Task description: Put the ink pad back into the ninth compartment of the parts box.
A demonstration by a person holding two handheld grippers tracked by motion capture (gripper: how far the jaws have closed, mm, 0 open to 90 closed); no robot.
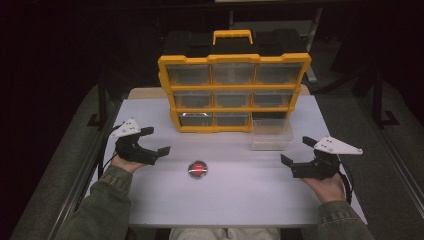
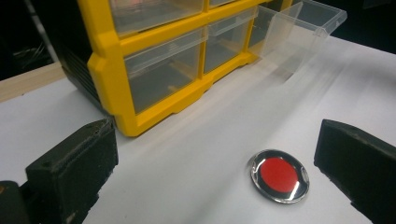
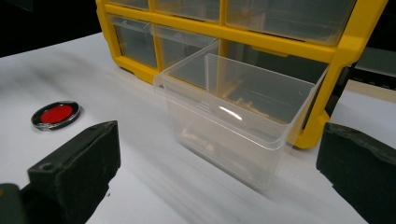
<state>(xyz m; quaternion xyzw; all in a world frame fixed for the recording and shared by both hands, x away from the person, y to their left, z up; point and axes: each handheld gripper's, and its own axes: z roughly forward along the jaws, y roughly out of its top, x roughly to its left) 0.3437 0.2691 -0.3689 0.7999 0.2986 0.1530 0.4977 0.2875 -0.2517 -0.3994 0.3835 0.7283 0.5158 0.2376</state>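
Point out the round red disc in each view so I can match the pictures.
High view: the red disc lies low at centre on the white table, between the two grippers.
Left gripper view: lower right, near the right-hand jaw.
Right gripper view: far left, above the left-hand jaw.
Shared landmark: the yellow drawer cabinet behind it, with the clear drawer pulled out.

This looks like a workshop or lab. A yellow plastic parts organiser with clear drawers (image 1: 233, 92) stands on a plain white table (image 1: 240, 195). Dark metal frame stands (image 1: 380, 100) flank it.
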